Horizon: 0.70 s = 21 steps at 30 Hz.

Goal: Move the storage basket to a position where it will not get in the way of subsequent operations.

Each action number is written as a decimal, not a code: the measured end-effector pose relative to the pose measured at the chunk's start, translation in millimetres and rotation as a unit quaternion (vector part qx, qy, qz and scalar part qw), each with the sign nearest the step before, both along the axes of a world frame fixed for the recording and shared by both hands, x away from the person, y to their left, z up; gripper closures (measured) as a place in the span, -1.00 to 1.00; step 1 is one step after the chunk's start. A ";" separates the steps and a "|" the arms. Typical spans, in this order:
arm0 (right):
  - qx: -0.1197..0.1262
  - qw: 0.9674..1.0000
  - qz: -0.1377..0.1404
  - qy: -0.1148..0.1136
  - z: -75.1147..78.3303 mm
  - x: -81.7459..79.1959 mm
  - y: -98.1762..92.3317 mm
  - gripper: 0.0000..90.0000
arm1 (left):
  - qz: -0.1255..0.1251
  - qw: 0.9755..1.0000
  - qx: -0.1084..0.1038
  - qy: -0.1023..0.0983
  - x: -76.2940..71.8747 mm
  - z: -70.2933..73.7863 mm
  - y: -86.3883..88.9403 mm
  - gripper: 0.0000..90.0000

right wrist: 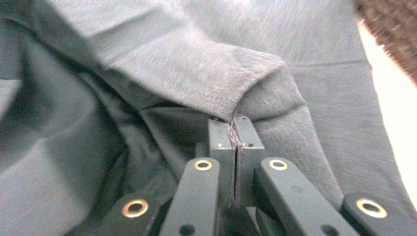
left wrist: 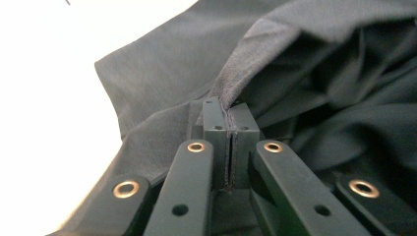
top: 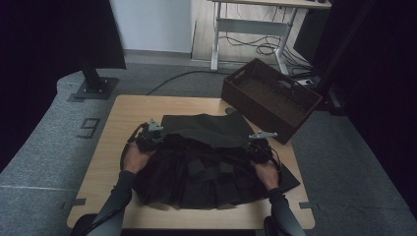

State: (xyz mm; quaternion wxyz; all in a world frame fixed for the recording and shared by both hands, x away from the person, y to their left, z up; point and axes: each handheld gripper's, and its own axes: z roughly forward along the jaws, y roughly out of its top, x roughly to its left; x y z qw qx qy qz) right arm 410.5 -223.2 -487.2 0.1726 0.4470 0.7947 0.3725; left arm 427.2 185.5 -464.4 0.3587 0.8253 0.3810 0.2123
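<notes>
A dark grey garment (top: 206, 162) lies spread over the wooden table (top: 105, 162), its far part folded over. My left gripper (top: 150, 137) is at the garment's left side, shut on a hemmed edge of the cloth (left wrist: 231, 83), which is pinched between its pads (left wrist: 215, 123). At the garment's right side my right gripper (top: 258, 142) is shut on another stitched fold of the same cloth (right wrist: 231, 101), clamped between its pads (right wrist: 220, 135). A hand holds each gripper from the near side.
A brown woven basket (top: 270, 96) stands at the table's far right corner, partly off it. A black stand base (top: 93, 88) sits on the floor at the far left, and a desk frame with cables (top: 255, 34) is behind.
</notes>
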 end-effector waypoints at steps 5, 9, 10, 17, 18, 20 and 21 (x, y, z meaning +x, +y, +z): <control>0.006 1.000 0.013 -0.027 29.9 -30.8 -16.4 0.97 | -0.019 0.999 -0.034 -0.013 -36.0 27.9 8.7 0.97; 0.003 0.999 0.028 -0.038 43.2 -56.4 -25.6 0.97 | -0.041 0.998 -0.052 -0.015 -72.8 37.6 14.1 0.97; 0.000 0.999 0.033 -0.040 45.8 -65.2 -27.9 0.97 | -0.046 0.997 -0.054 -0.015 -79.7 38.4 14.9 0.96; -0.002 0.997 0.067 -0.040 57.8 -114.2 -31.8 0.97 | -0.076 0.995 -0.062 -0.008 -134.1 39.2 20.7 0.96; -0.004 0.997 0.071 -0.041 59.2 -120.1 -31.3 0.97 | -0.077 0.995 -0.066 -0.007 -139.3 38.8 22.0 0.96; -0.005 0.996 0.079 -0.040 60.9 -129.9 -30.5 0.97 | -0.081 0.994 -0.070 -0.002 -146.8 37.0 23.3 0.96; -0.007 0.996 0.082 -0.040 60.7 -134.7 -30.2 0.97 | -0.082 0.994 -0.069 0.002 -150.7 34.9 23.4 0.96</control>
